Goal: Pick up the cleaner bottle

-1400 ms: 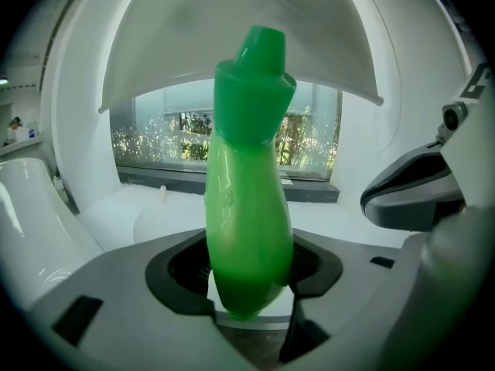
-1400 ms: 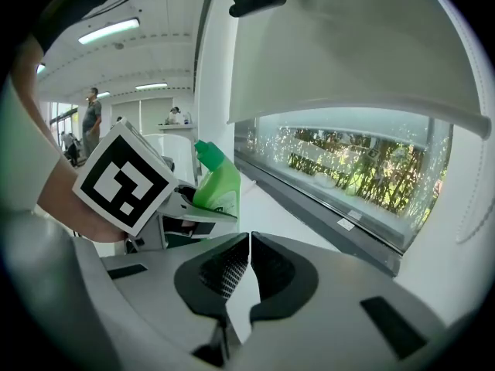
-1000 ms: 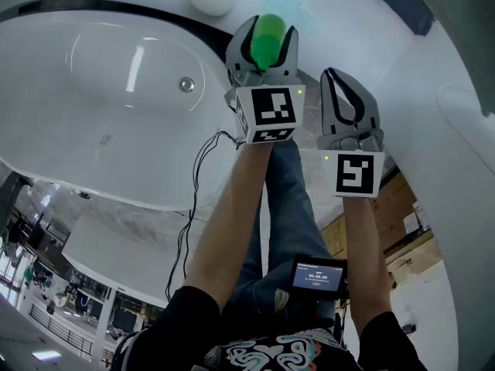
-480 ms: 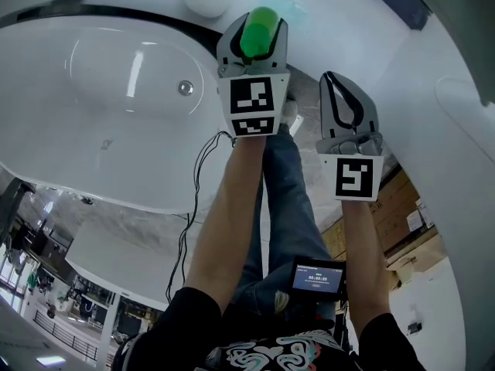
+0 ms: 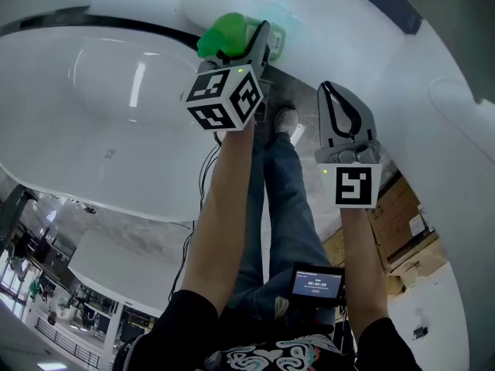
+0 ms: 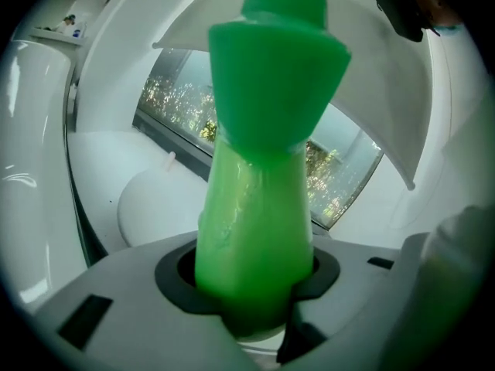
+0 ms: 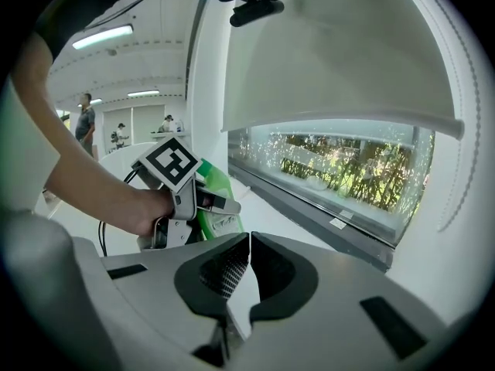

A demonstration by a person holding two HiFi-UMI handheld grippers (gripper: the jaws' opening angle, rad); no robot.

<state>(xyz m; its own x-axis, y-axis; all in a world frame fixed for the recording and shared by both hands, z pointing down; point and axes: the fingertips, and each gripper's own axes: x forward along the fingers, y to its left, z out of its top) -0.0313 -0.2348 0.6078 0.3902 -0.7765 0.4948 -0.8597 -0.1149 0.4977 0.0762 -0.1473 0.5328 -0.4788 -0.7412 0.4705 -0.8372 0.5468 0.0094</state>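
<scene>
The green cleaner bottle [image 5: 224, 35] sits between the jaws of my left gripper [image 5: 246, 43] at the top of the head view, and its cap leans to the left. In the left gripper view the bottle [image 6: 255, 222] fills the middle. Its body is seated in the dark pad recesses, and the jaws of the left gripper [image 6: 255, 292] are closing on it. My right gripper [image 5: 334, 93] hangs to the right of the bottle, shut and holding nothing. The right gripper view shows its tips [image 7: 249, 242] meeting, with the bottle [image 7: 218, 193] beyond them at the left.
A large white bathtub [image 5: 93, 76] curves across the left, with a white ledge behind it. A black cable [image 5: 203, 161] hangs by my left forearm. A white shoe [image 5: 285, 118] and a small screen [image 5: 317, 282] show below. White curved walls close in on the right.
My left gripper has rolled over to the left and shifted slightly left. The bottle has tilted with it, so its cap now points left. The right gripper has stayed put.
</scene>
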